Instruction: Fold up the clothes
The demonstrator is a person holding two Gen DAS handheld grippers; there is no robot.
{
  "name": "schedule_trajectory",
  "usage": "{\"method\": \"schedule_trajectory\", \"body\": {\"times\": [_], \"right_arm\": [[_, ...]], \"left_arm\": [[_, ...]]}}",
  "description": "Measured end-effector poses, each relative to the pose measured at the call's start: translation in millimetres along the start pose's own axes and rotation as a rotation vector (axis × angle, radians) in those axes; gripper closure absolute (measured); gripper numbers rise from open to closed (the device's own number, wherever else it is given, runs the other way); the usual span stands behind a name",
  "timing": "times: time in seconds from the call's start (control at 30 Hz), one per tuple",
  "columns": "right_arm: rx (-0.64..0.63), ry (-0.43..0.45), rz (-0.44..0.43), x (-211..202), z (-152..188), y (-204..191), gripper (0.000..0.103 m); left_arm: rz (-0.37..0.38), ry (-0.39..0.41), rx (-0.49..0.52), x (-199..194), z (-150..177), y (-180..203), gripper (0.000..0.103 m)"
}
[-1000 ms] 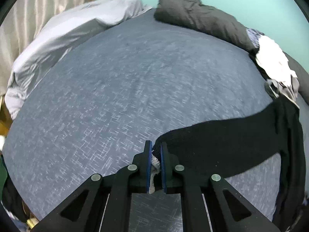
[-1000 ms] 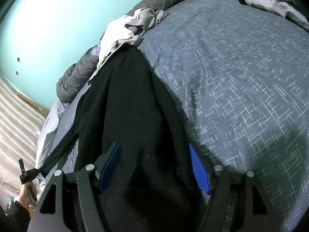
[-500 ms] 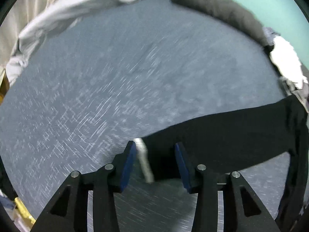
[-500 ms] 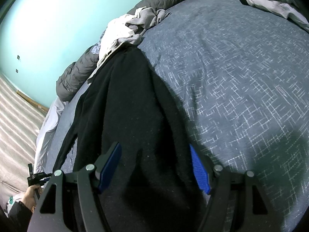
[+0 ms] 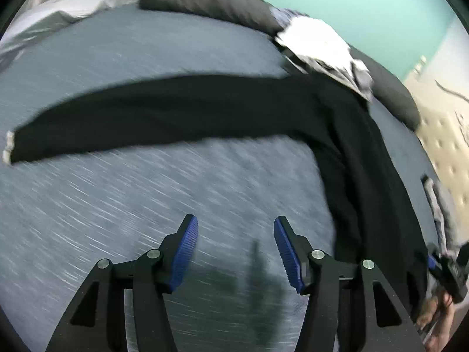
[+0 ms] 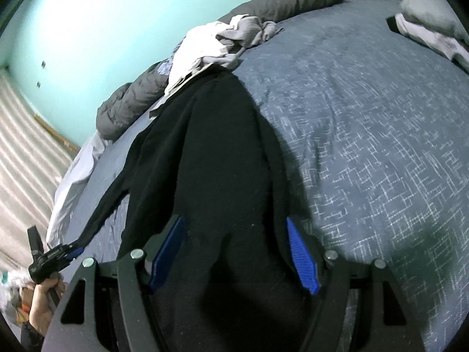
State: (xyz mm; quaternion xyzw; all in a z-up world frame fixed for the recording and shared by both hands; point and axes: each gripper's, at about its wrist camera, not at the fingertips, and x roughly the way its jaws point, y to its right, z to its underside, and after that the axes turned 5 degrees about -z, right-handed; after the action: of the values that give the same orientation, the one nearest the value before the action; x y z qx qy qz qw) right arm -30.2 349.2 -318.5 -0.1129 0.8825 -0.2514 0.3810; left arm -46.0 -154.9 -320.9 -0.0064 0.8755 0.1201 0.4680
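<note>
Released sleeve (image 5: 164, 114) now flat — left gripper (image 5: 236, 252) spread | lies crosswise | right gripper (image 6: 234, 252) spread over black sweater (image 6: 217, 176)

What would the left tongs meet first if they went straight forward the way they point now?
Probably the blue bedspread: the left tongs stand open above bare cover. The black garment's sleeve lies further ahead. The picture is blurred, so depth is uncertain.

The bed (image 5: 123, 193) is viewed from low above by both wrist cameras, each aimed forward between its own fingers. The black garment (image 5: 205, 111) and the far clothes pile (image 6: 211, 47) are shared by both views.
</note>
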Motion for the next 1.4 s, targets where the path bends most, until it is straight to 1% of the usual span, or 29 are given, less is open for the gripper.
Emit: {"method": "schedule_trajectory", "body": {"times": [0.1, 0.17, 0.27, 0.4, 0.47, 0.5, 0.53, 0.57, 0.6, 0.63, 0.67, 0.77, 0.87, 0.97, 1.13, 1.23, 1.4], "right_arm": [[-0.025, 0.009, 0.017, -4.0, 0.6, -2.1, 0.034], [-0.042, 0.013, 0.021, -6.1, 0.7, -4.1, 0.034], [-0.072, 0.005, -0.011, -6.7, -0.7, -9.5, 0.034], [-0.113, -0.006, -0.053, -7.4, -2.6, -16.7, 0.034], [-0.119, -0.037, -0.046, -0.7, 0.2, -17.8, 0.035], [-0.114, -0.055, -0.040, 3.3, 1.6, -16.6, 0.038], [-0.099, -0.072, -0.040, 6.8, 2.5, -13.6, 0.045], [-0.081, -0.089, -0.043, 10.4, 3.4, -10.2, 0.055], [-0.069, -0.098, -0.045, 12.1, 4.6, -8.0, 0.060], [-0.066, -0.100, -0.047, 11.6, 6.1, -7.6, 0.069], [-0.071, -0.098, -0.046, 10.9, 6.7, -8.1, 0.082], [-0.087, -0.083, -0.048, 7.7, 5.6, -11.0, 0.097], [-0.081, -0.059, -0.062, 1.2, 3.1, -11.1, 0.100], [-0.089, -0.009, -0.059, -13.9, -5.0, -11.1, 0.100], [-0.074, 0.071, -0.038, -42.3, -27.9, -4.5, 0.100], [-0.091, 0.071, -0.015, -52.8, -46.8, 1.8, 0.100], [-0.185, 0.041, 0.092, -70.6, -92.7, 17.9, 0.100]], "left_arm": [[0.017, -0.023, 0.074, 8.1, 15.3, 28.0, 0.045], [0.022, -0.033, 0.094, 11.5, 20.8, 34.2, 0.045], [0.025, -0.050, 0.098, 22.8, 23.4, 38.2, 0.045], [0.027, -0.061, 0.093, 28.6, 27.6, 37.5, 0.045], [0.029, -0.060, 0.091, 28.9, 28.1, 37.6, 0.044], [0.030, -0.059, 0.091, 28.4, 27.7, 36.8, 0.044], [0.032, -0.058, 0.091, 27.9, 27.1, 35.8, 0.044], [0.034, -0.057, 0.091, 27.3, 26.6, 34.7, 0.044], [0.035, -0.058, 0.088, 27.7, 26.5, 34.1, 0.044], [0.037, -0.058, 0.085, 28.4, 26.5, 33.6, 0.044], [0.039, -0.059, 0.082, 29.0, 26.4, 33.1, 0.043], [0.040, -0.059, 0.084, 30.2, 26.6, 33.6, 0.042], [0.044, -0.057, 0.080, 30.1, 25.1, 32.7, 0.042], [0.054, -0.058, 0.064, 30.4, 23.3, 30.1, 0.042], [0.066, -0.059, 0.055, 28.4, 23.4, 28.3, 0.042], [0.070, -0.057, 0.054, 26.0, 24.0, 26.9, 0.042], [0.072, -0.056, 0.045, 24.5, 22.7, 22.2, 0.042]]}}
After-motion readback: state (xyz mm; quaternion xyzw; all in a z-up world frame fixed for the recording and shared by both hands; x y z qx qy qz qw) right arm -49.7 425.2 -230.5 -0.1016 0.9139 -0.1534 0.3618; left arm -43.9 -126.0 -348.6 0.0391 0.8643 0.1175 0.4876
